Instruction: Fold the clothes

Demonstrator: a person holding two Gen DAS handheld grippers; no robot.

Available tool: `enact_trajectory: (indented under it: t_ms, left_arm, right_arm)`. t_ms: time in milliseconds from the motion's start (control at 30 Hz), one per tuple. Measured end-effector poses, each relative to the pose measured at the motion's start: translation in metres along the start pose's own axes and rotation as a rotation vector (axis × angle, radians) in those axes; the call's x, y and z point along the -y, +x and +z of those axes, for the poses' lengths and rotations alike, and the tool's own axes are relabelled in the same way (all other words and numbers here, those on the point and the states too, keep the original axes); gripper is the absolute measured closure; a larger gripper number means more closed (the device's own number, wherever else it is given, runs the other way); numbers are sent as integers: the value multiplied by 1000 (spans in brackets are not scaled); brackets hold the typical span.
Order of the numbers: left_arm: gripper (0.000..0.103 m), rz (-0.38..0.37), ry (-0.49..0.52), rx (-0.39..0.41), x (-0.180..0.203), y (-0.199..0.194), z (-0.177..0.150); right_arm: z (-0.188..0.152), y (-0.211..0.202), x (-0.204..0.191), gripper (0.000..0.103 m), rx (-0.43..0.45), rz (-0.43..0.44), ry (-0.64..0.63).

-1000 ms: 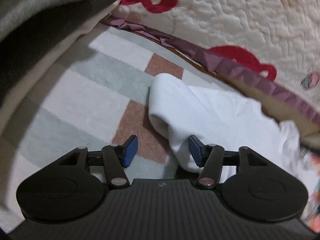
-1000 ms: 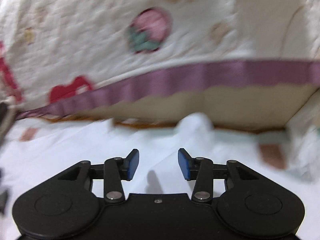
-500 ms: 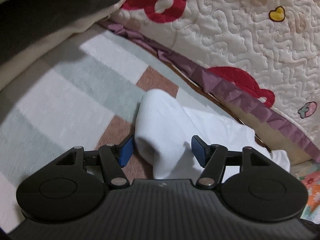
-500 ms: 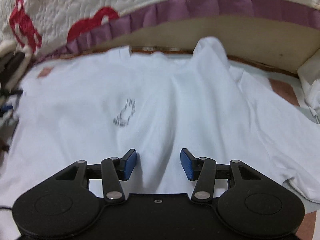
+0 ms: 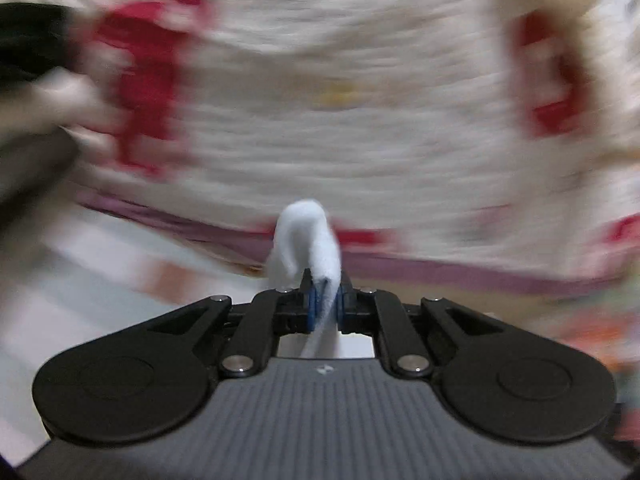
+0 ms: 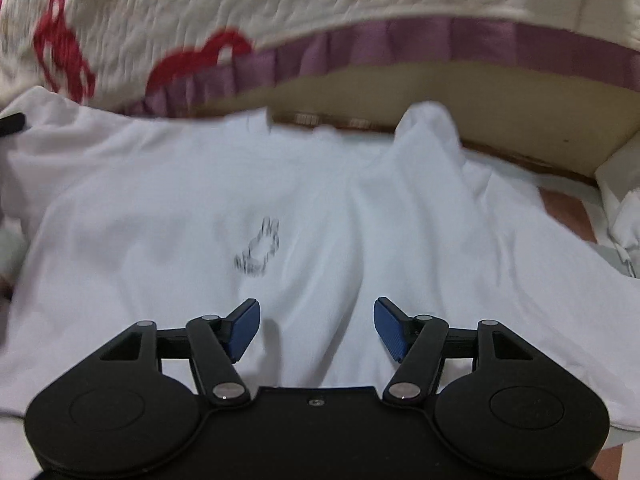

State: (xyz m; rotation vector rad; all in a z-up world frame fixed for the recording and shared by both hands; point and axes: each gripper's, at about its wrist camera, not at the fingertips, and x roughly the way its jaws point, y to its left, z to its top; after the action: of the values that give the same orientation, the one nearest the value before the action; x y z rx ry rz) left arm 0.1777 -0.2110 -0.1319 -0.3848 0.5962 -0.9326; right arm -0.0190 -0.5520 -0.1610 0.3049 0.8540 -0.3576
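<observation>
A white T-shirt (image 6: 304, 208) with a small dark outline print lies spread and wrinkled on the striped mat, seen in the right wrist view. My right gripper (image 6: 317, 330) hovers open just above its lower middle, nothing between its blue pads. In the blurred left wrist view my left gripper (image 5: 325, 306) is shut on a bunched fold of the white T-shirt (image 5: 308, 236), which sticks up in a loop above the fingers. Where that fold joins the shirt is hidden.
A quilted cream bedspread (image 6: 168, 12) with red shapes and a purple ruffle (image 6: 440, 44) hangs along the far side. A dark garment (image 5: 28, 40) sits at the left. More white cloth (image 6: 624, 216) lies at the right edge. The mat (image 5: 72, 264) has pale green, white and brown blocks.
My left gripper closed on the shirt's sleeve fold and lifted it, swinging the view up toward the bedspread. My right gripper stayed open and drew slightly closer over the shirt.
</observation>
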Motion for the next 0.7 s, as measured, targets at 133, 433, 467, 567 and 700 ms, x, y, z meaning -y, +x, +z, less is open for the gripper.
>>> enact_trajectory:
  t_ms: [133,433,467,567,700]
  left_arm:
    - [88,-207,-77,-305,41,24,-39]
    - [46,-196,55,-551,47,5,-84]
    - [46,-165,40,-525,36,1,-78]
    - [58,-61,-44,-459,-9,2,-60]
    - [86,-5,-79,-485,-39,11,-54]
  right_arm:
    - [12,-21,28,35,56,-16,94]
    - [9,-66,28,35,258,-42,59]
    - [8,-67,22,36,259,-23,32]
    - [7,-57,-14,51,202,106,-109]
    - [8,-28,-72,87,121,238,-274]
